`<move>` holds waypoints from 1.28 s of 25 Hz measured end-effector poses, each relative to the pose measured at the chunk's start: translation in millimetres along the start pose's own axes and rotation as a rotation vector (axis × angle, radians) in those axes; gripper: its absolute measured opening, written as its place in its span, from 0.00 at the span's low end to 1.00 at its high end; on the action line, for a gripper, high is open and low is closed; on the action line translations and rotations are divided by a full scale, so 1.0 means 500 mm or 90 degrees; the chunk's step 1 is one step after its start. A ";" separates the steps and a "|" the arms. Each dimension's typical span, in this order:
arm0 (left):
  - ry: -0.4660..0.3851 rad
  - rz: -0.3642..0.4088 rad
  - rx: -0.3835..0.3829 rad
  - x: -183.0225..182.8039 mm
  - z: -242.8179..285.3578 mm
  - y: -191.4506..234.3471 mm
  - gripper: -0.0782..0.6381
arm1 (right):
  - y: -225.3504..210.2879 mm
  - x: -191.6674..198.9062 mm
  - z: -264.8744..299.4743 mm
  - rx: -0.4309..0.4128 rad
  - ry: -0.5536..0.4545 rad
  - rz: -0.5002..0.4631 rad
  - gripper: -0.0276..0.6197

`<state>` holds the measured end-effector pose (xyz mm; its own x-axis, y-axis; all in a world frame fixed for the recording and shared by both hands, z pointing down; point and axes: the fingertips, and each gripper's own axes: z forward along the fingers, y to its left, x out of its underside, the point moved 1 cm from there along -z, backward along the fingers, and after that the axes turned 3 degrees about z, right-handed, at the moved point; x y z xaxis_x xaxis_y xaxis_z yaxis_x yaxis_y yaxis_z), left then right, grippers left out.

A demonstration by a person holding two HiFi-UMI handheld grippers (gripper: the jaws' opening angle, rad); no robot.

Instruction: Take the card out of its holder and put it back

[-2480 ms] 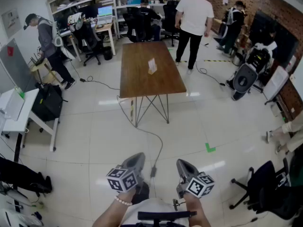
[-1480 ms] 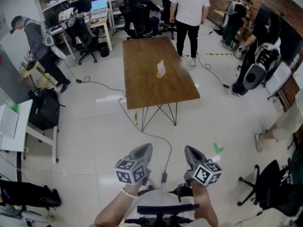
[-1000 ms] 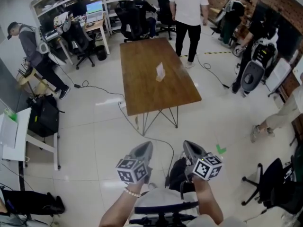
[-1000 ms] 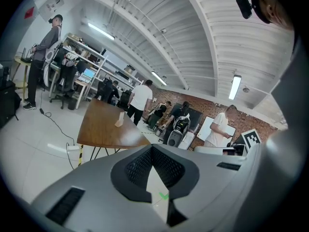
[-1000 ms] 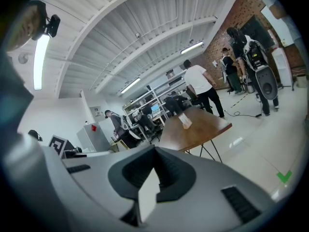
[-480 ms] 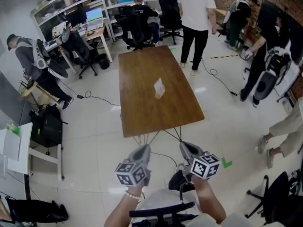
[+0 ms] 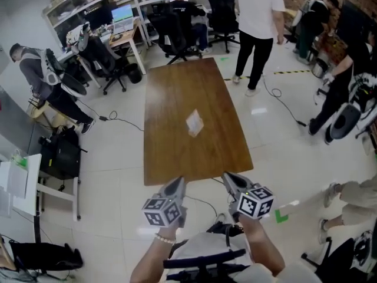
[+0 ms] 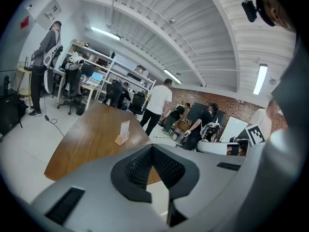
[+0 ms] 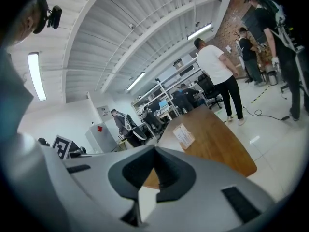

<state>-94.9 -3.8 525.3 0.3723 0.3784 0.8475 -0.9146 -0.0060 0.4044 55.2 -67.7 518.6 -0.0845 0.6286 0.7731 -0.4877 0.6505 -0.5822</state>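
Evidently, nothing of the task has been begun yet. The left gripper (image 7: 178,183) is held just short of the near edge of the wooden table (image 7: 171,93). Its jaws are brought fully together and nothing is caught between them, as the left gripper view makes plain. The card (image 7: 194,122) is seen well ahead of that gripper and slightly to its right, near the middle of the tabletop. It stands upright, seated in its small wooden holder (image 8: 119,140), and is touched by neither tool. From the right gripper (image 7: 228,178) the same card lies well ahead and a little to the left. This gripper's jaws are likewise pressed shut, with only the table edge and the floor showing past their tips.

The whole sequence is judged to remain. The card must be reached, the jaws opened and closed on it, and the holder perhaps steadied by the other gripper. The card must then be drawn out and slotted back in.
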 end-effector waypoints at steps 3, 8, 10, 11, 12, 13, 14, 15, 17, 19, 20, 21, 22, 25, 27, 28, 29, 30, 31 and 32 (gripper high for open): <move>0.006 -0.001 -0.014 -0.013 0.045 0.004 0.11 | -0.031 -0.020 0.020 -0.014 0.015 0.001 0.05; 0.027 0.004 -0.031 -0.017 0.107 0.022 0.11 | -0.078 -0.033 0.039 -0.020 0.029 0.011 0.05; 0.043 0.015 -0.036 -0.015 0.133 0.039 0.11 | -0.092 -0.032 0.048 -0.018 0.027 0.016 0.05; 0.053 0.019 -0.038 -0.013 0.147 0.050 0.11 | -0.096 -0.032 0.054 -0.017 0.025 0.021 0.05; 0.063 0.020 -0.037 -0.012 0.161 0.062 0.11 | -0.100 -0.033 0.058 -0.014 0.022 0.027 0.05; 0.072 0.020 -0.035 -0.012 0.175 0.072 0.11 | -0.104 -0.036 0.063 -0.011 0.019 0.033 0.05; 0.078 0.020 -0.034 -0.015 0.190 0.081 0.11 | -0.111 -0.043 0.067 -0.007 0.015 0.038 0.05; 0.083 0.020 -0.032 -0.022 0.208 0.089 0.11 | -0.119 -0.053 0.073 -0.003 0.010 0.042 0.05; 0.087 0.022 -0.026 -0.041 0.247 0.103 0.11 | -0.138 -0.079 0.088 0.008 -0.002 0.048 0.05; 0.093 0.028 -0.017 -0.056 0.279 0.119 0.11 | -0.150 -0.097 0.106 0.021 -0.010 0.050 0.05; 0.098 0.035 -0.013 -0.062 0.292 0.128 0.11 | -0.152 -0.104 0.116 0.028 -0.012 0.048 0.05; 0.103 0.044 -0.009 -0.068 0.305 0.138 0.11 | -0.153 -0.111 0.126 0.035 -0.014 0.045 0.05; 0.108 0.052 -0.006 -0.074 0.319 0.148 0.11 | -0.154 -0.118 0.137 0.041 -0.016 0.042 0.05; 0.125 0.081 0.001 -0.088 0.358 0.192 0.11 | -0.149 -0.130 0.172 0.054 -0.026 0.043 0.05; 0.142 0.098 0.010 -0.095 0.388 0.221 0.18 | -0.143 -0.135 0.197 0.060 -0.027 0.040 0.05; 0.151 0.106 0.014 -0.100 0.403 0.235 0.24 | -0.140 -0.137 0.208 0.063 -0.027 0.038 0.05; 0.159 0.116 0.017 -0.104 0.418 0.248 0.25 | -0.137 -0.139 0.219 0.066 -0.027 0.037 0.05; 0.165 0.127 0.019 -0.109 0.432 0.259 0.25 | -0.136 -0.140 0.227 0.070 -0.028 0.036 0.05; 0.171 0.136 0.021 -0.112 0.447 0.268 0.27 | -0.135 -0.141 0.233 0.075 -0.029 0.035 0.05; 0.177 0.145 0.023 -0.114 0.461 0.276 0.30 | -0.135 -0.142 0.236 0.080 -0.031 0.035 0.05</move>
<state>-206.0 -239.7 612.2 0.0985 0.6004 0.7936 -0.9610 -0.1498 0.2326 -8.4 -206.8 532.8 -0.1541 0.6388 0.7538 -0.5865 0.5548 -0.5901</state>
